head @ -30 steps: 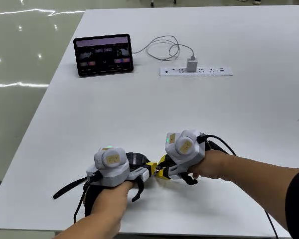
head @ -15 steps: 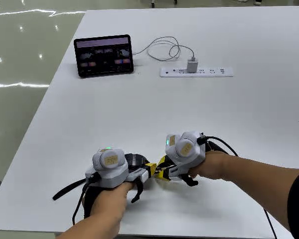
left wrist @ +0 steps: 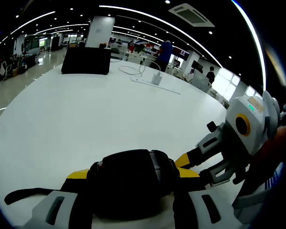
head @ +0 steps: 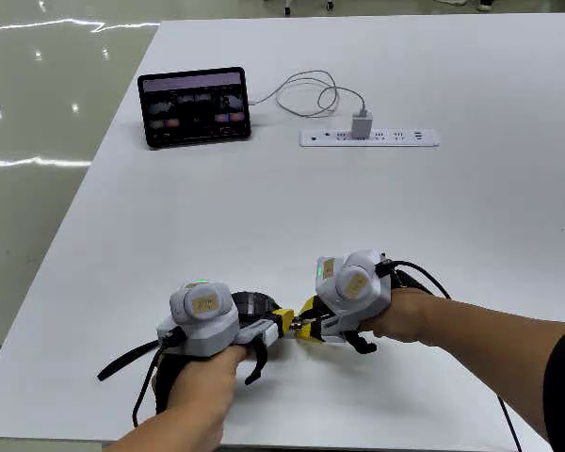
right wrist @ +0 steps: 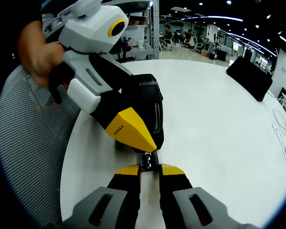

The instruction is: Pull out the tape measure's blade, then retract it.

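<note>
Right gripper view: right tool (right wrist: 148,171) pinched on the blade tip (right wrist: 147,161); left tool (left wrist: 133,172) clamped around the tape measure (left wrist: 128,188).

tablet (head: 194,105), power strip (head: 369,137), white table (head: 433,226)

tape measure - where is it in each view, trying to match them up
Head view: tape measure, low centre.
Left gripper view: bottom centre, clamped between that view's own jaws.
Right gripper view: centre, with its blade tip pinched by that view's jaws.
Shared landmark: the tablet.
</note>
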Demonstrator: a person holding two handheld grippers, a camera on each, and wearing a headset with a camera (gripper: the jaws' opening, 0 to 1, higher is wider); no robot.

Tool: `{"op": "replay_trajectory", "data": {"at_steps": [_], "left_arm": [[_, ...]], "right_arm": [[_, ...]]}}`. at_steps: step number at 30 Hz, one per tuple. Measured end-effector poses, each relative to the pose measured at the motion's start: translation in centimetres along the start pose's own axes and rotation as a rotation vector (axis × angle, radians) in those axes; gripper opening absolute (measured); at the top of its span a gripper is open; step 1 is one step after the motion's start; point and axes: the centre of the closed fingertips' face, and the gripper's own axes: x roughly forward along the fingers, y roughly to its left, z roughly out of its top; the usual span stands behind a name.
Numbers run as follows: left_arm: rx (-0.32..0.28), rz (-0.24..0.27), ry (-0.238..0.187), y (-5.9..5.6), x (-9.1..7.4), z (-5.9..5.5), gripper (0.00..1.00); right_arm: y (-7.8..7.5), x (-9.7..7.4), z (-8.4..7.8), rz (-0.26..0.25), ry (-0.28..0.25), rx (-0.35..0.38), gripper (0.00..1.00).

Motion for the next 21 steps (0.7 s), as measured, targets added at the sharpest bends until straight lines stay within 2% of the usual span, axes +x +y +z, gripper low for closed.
{"op": "replay_trajectory", "data": {"at_steps": [10,14,15,21], "left_arm": [[-0.007,-0.012,0.000,-0.01,0.06,0.05,0.64],[0.009,-0.013,0.005,-0.16,0.05,-0.05,0.64],[0.017,-0.013,0.006,-0.17,0.04,-0.08,0.64],[0.010,-0.014,0.004,-0.11,0.01,-0.01,0.64]], "right_arm": [[-0.15,0.11,0.17,0.000,-0.004,-0.003,0.08],[0.01,0.38,0.46,-0.002,-0.006,-0.003,0.08],[0.14,0.54,0.62,-0.001,-0.007,0.017,0.08],[-0.03,0.72,0.81,-0.004,-0.006,0.004,0.08]]}}
